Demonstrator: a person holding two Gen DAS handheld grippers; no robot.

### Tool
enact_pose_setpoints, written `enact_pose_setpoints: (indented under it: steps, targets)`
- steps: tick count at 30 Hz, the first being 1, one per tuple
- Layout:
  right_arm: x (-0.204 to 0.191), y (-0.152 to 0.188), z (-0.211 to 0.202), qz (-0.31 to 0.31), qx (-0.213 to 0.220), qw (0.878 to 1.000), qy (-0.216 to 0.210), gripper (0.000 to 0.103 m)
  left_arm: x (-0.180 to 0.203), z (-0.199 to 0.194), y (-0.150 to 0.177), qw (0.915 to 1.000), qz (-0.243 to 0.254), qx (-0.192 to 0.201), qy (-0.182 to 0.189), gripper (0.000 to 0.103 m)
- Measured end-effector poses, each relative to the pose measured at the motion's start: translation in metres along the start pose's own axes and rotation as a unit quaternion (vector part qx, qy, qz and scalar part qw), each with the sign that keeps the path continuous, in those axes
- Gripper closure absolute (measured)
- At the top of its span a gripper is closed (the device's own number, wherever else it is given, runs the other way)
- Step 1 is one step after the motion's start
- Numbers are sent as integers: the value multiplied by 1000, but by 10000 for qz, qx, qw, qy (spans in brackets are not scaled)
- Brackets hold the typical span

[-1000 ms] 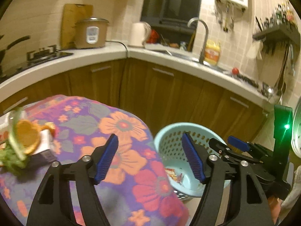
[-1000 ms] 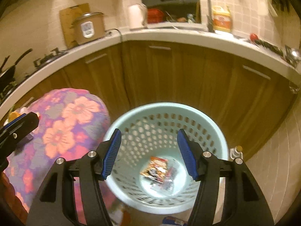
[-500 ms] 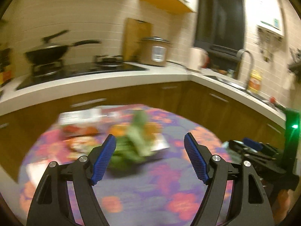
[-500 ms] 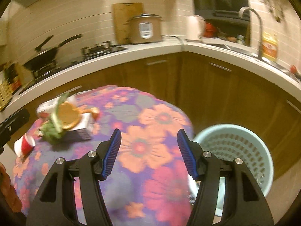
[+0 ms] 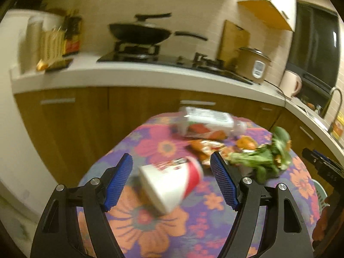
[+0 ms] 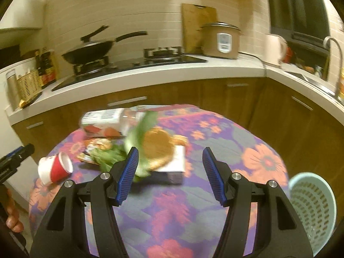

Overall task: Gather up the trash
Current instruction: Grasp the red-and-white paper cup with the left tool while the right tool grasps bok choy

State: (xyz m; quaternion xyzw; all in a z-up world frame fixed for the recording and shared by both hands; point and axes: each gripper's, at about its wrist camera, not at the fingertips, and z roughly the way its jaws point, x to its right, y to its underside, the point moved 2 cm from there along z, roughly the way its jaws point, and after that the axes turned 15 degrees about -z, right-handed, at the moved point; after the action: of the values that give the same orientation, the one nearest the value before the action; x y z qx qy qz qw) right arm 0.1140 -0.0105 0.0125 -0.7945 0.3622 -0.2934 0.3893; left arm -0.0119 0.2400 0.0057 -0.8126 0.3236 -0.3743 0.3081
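A: Tool jaws first. The left tool [image 5: 172,181] has its blue pads spread wide and holds nothing. A red-and-white paper cup [image 5: 169,183] lies on its side between them, mouth toward the camera, and the pads seem not to touch it. The right tool [image 6: 169,175] is spread too and empty.

B: Where is the rest of the trash?

A: Beyond the cup, on the flowered bench [image 5: 150,232]: leafy greens [image 5: 262,161], an orange peel [image 6: 158,147] on a white carton, a snack wrapper [image 5: 206,148] and a lying plastic bottle [image 5: 206,122]. The pale blue basket [image 6: 311,210] stands on the floor at the bench's right edge.

B: How should the cup be taken?

A: Probably by lowering the left tool until the pads flank the cup's middle, then closing gently. Thin paper likely crushes, and a lying cup may roll.
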Motion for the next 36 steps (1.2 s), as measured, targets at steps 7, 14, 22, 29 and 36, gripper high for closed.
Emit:
enact_pose_setpoints:
  steps: [7,14,22,29,36]
  targets:
    - [-20,-6,33,-86,-206,9997,-114,46,-32,28,8,9976,-356,-589,-9,32]
    - [-21,-1,54,9,-502,9981,-368,67,-41,38,13,9927,-612,-973,365,33]
    - [-27,6,47,-113,-484,9980,-402,84,-29,46,26,9838,-696,-1399,876,78]
    - [-18,16,26,164,-352,9974,-605,90,-5,36,34,9861,-350,-1274,1005,102]
    - [-5,24,-9,204,-81,9983,-535,94,23,19,37,9848,3,-1123,1324,102]
